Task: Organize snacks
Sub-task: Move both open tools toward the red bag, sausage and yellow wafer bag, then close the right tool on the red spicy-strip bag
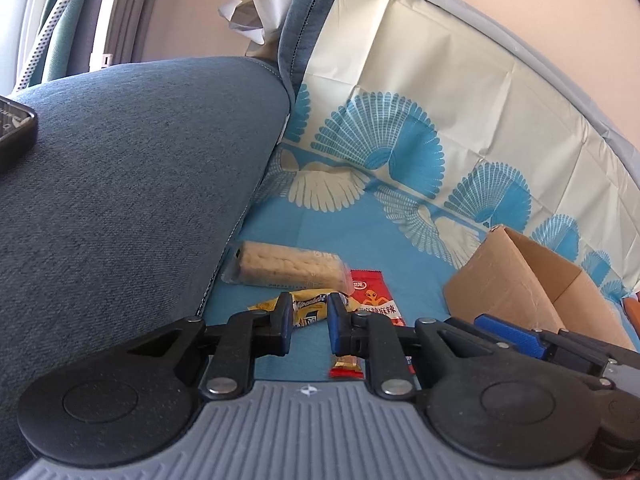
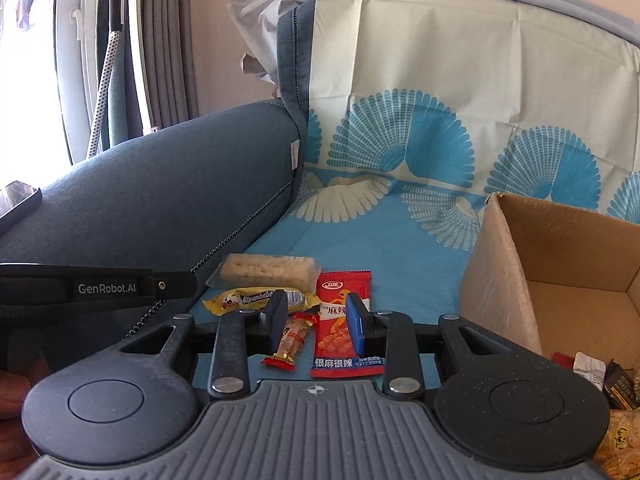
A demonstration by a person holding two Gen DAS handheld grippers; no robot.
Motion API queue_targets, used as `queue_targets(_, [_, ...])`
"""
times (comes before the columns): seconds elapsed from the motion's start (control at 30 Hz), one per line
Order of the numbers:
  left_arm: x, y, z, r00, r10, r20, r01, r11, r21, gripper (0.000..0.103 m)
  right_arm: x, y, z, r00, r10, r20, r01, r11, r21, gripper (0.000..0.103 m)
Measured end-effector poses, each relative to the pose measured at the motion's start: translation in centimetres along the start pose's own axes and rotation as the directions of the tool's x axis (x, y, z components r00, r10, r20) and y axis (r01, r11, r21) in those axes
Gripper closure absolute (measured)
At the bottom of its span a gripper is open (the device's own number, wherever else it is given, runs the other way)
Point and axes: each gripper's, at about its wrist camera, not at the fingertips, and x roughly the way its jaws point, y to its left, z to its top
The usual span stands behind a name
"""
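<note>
Cardboard box (image 2: 560, 264), snack packets (image 2: 600, 376) inside

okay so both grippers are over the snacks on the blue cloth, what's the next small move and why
Probably lower the right gripper onto the small red-ended candy bar lying loose between its open jaws, then close. The open brown cardboard box sits just to its right, with other snacks already inside.

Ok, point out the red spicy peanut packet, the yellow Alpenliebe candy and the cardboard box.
red peanut packet (image 2: 340, 336): right wrist view, packet middle.
yellow Alpenliebe candy (image 2: 256, 300): right wrist view, printed label.
cardboard box (image 2: 500, 280): right wrist view, outer left wall.
</note>
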Motion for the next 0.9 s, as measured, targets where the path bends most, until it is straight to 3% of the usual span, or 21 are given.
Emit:
queue_targets(0.4, [3.5, -0.5, -0.4, 0.998, 0.063, -0.023, -0.062, 0.997, 0.051, 0.063, 4.2, -0.8, 0.3, 0.997, -0.068, -0.046, 0.07, 0.996, 0.054, 0.066])
queue_targets(0.67, [5.2, -0.8, -0.5, 0.997, 0.082, -0.013, -0.081, 0.994, 0.075, 0.055, 7.8, -1.6, 0.1, 0.988, -0.107, -0.112, 0.115, 0.991, 0.068, 0.042])
queue_targets(0.8, [6.2, -0.8, -0.6, 0.995, 0.093, -0.027, -0.091, 0.993, 0.078, 0.054, 9.8, -1.4, -0.5, 0.98, -0.133, -0.146, 0.139, 0.99, 0.037, 0.04])
queue_targets(0.9, [6.9, -1.0, -0.7, 0.994, 0.098, -0.046, -0.094, 0.992, 0.089, 0.048, 11.5, -1.3, -1.3, 0.969, -0.12, -0.218, 0.127, 0.992, 0.02, 0.03])
